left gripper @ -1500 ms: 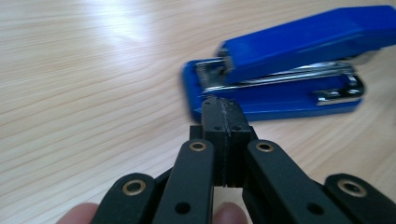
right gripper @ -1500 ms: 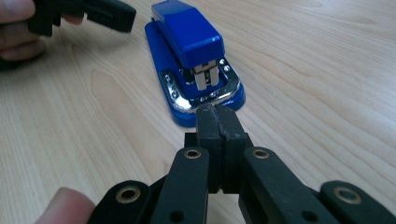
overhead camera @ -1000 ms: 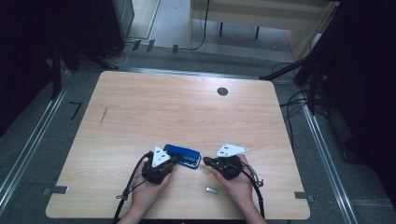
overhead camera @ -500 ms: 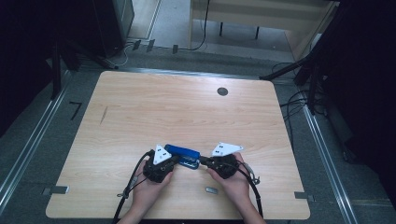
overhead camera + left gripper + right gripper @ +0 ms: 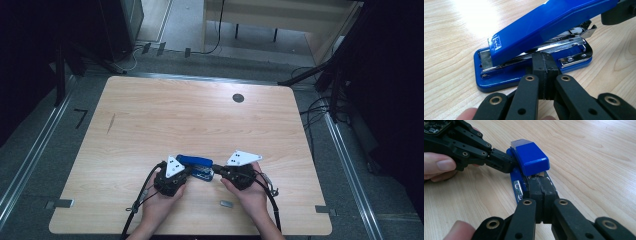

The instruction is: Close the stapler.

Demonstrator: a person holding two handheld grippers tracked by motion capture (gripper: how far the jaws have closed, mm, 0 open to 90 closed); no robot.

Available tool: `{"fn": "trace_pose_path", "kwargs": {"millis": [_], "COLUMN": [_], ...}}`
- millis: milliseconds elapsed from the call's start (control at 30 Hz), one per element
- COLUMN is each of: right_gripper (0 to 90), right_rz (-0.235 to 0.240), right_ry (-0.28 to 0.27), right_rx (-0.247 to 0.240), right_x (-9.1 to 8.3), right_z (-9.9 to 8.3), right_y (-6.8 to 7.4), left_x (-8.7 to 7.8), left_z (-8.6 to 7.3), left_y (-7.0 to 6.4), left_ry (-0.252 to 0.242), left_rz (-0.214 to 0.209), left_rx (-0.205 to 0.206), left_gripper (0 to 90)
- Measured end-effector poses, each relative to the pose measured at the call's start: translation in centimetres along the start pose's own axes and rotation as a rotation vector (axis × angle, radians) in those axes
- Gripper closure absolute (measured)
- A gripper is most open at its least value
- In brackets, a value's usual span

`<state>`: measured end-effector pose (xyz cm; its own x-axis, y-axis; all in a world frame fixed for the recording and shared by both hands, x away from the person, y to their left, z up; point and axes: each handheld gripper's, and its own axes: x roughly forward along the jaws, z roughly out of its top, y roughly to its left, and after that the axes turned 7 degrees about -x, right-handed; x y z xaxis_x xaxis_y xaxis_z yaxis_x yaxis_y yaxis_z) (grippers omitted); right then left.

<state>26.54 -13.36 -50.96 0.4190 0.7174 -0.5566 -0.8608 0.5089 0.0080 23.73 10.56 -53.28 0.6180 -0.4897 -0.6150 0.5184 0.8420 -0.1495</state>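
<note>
Blue plastic and bright metal make up the stapler [image 5: 196,165], which sits on the wooden table [image 5: 200,120] near its close edge, a little left of centre, directly between your two hands. Its top arm is hinged up off the base, so the metal staple channel underneath shows in the left gripper view [image 5: 541,47].

Your left gripper [image 5: 543,75] has its two jaws pressed flat together with no gap between them. The closed tips are pushed in against the long side of the stapler, under the raised arm and at the metal channel; nothing sits between the jaws. In the high view this gripper [image 5: 172,176] lies just left of the stapler.

Your right gripper [image 5: 541,192] is likewise fully closed, jaws touching along their length and gripping nothing. Its tips press on the end of the stapler's base, just below the lifted blue cap [image 5: 530,156]. In the high view it [image 5: 235,172] comes in from the right.

A small grey object [image 5: 226,203] lies on the table by your right hand [image 5: 250,195], nearer the close edge.
</note>
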Motion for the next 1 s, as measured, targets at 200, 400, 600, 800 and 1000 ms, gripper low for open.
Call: {"fn": "trace_pose_path", "kwargs": {"millis": [200, 400, 600, 800, 1000], "right_gripper": [90.0, 90.0, 90.0, 90.0, 90.0], "right_rz": [-0.005, -0.004, -0.015, -0.021, -0.016], "right_ry": [-0.017, -0.042, -0.061, -0.074, -0.08], "right_rx": [-0.012, -0.025, -0.039, -0.037, -0.047], "right_x": [-0.2, -0.5, -0.5, -0.5, -0.4], "right_z": [0.8, 1.9, 2.8, 3.0, 3.7], "right_y": [0.1, 0.4, 0.6, 0.7, 0.9], "left_x": [0.0, 0.0, 0.0, 0.0, 0.0], "left_z": [0.0, 0.0, 0.0, 0.0, 0.0], "left_y": [0.0, 0.0, 0.0, -0.1, -0.1], "left_ry": [-0.001, -0.002, -0.002, -0.001, -0.004], "left_rz": [-0.001, -0.001, -0.001, 0.003, 0.007], "left_rx": [-0.002, -0.004, 0.0, 0.002, 0.007], "left_gripper": [90.0, 90.0, 90.0, 90.0, 90.0]}}
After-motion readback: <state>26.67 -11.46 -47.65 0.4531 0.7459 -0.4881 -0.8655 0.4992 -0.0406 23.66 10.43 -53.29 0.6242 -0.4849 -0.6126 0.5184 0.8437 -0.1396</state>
